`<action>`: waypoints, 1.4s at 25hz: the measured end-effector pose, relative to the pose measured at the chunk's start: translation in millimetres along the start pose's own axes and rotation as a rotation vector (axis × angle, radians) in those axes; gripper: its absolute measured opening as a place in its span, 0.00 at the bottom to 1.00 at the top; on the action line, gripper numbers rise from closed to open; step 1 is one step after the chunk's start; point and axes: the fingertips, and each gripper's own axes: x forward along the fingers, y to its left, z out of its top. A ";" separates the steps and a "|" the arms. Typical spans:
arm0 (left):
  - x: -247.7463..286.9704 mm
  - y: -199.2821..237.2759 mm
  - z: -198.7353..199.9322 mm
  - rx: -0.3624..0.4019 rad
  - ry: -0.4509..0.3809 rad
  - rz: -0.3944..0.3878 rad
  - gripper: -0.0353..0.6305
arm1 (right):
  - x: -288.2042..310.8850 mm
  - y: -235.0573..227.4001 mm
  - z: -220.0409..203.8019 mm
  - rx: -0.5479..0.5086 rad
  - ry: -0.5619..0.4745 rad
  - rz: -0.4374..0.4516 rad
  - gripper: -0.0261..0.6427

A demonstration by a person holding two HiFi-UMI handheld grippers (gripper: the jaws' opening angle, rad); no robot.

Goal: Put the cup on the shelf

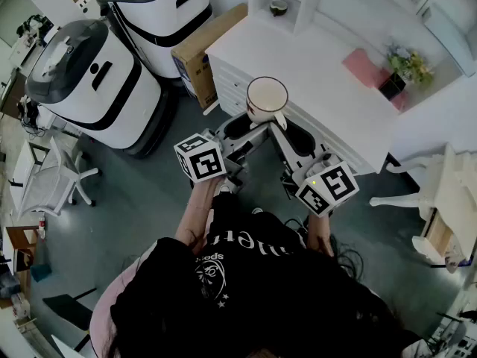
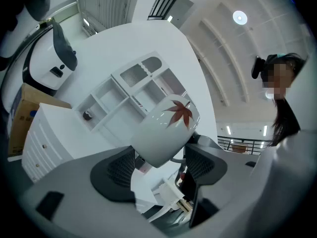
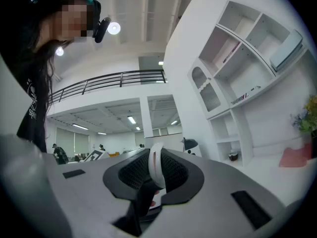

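The cup (image 1: 266, 95) is in the air by the desk (image 1: 313, 66) edge, its handle pinched in my right gripper (image 3: 154, 168), mostly hidden by the pads. My left gripper (image 2: 161, 168) is spread wide round its base, with a gap at one pad.

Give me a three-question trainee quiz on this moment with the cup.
1. Which part of the cup does the right gripper clamp?
A. rim
B. handle
C. base
2. True or false: the cup already stands on the shelf.
3. Fill in the blank: the left gripper has the cup's body between its jaws, and those jaws stand ___ (open or shut).

Key: 1 B; 2 false, it is held in the air in front of the cabinet; 3 open.
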 end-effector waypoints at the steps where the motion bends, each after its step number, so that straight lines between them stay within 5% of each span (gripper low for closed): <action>1: -0.9 2.2 2.5 -0.002 0.002 0.002 0.53 | 3.5 0.0 -0.6 0.002 0.001 0.000 0.18; 35: -51.8 125.4 108.9 -0.058 0.035 -0.062 0.53 | 175.1 12.3 -26.7 -0.002 0.021 -0.075 0.18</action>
